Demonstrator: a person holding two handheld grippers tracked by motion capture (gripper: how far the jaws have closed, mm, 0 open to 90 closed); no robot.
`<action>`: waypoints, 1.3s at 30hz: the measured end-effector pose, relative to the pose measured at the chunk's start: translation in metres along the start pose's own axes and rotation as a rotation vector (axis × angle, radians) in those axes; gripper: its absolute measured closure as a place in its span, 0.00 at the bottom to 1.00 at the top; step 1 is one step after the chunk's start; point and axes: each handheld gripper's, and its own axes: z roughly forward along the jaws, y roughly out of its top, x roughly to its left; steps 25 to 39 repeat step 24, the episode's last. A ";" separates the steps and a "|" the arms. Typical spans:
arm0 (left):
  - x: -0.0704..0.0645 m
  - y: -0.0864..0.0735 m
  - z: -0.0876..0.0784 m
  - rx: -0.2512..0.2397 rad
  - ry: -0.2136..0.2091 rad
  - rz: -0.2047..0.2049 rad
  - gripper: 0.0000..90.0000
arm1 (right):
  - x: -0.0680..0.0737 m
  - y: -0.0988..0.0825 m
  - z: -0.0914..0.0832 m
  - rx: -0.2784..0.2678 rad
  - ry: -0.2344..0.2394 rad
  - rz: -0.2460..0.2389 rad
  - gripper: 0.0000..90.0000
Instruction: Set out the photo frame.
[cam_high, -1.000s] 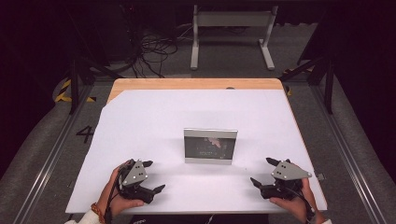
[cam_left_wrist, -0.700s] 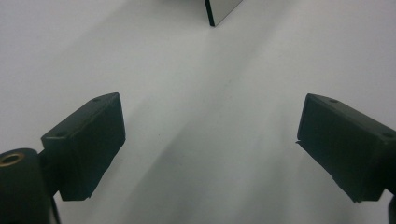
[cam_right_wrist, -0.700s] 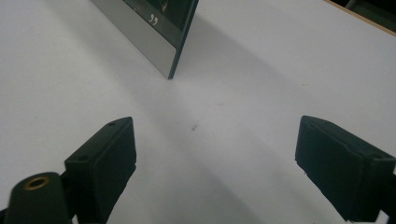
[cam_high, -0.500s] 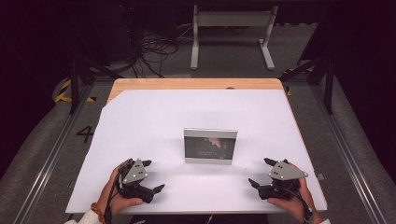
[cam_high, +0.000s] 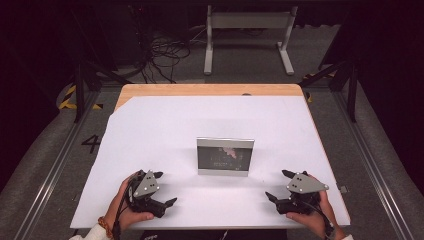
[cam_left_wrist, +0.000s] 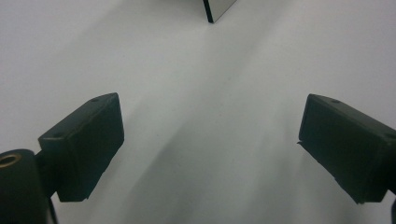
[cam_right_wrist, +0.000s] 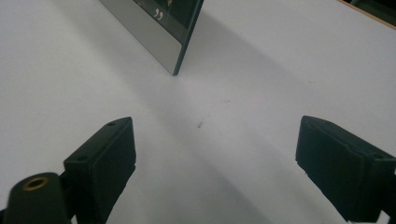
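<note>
With both hand-held grippers, left (cam_high: 162, 189) and right (cam_high: 277, 186), wide open near the desk's (cam_high: 165, 125) front edge, I'd approach the upright picture frame (cam_high: 225, 156) squarely by its side edges.

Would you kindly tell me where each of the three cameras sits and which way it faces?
High view: above the person's side of the table, facing forward and down on the white table top; both hands show, with the left claw and right claw.
Left gripper view: rides the left claw, facing along its open jaws over the table.
Right gripper view: rides the right claw, facing along its open jaws.
Shared: all three see the upright silver-framed rectangular picture frame.
</note>
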 end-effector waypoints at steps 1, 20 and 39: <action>0.000 0.000 0.000 0.002 -0.002 0.000 0.08 | 0.000 0.000 0.000 0.000 -0.001 0.001 0.14; 0.001 0.001 0.004 0.009 -0.004 -0.015 0.08 | 0.001 0.000 0.001 0.006 -0.011 -0.005 0.14; 0.001 0.001 0.006 0.022 0.008 -0.012 0.08 | 0.001 0.000 0.002 0.007 -0.006 -0.002 0.14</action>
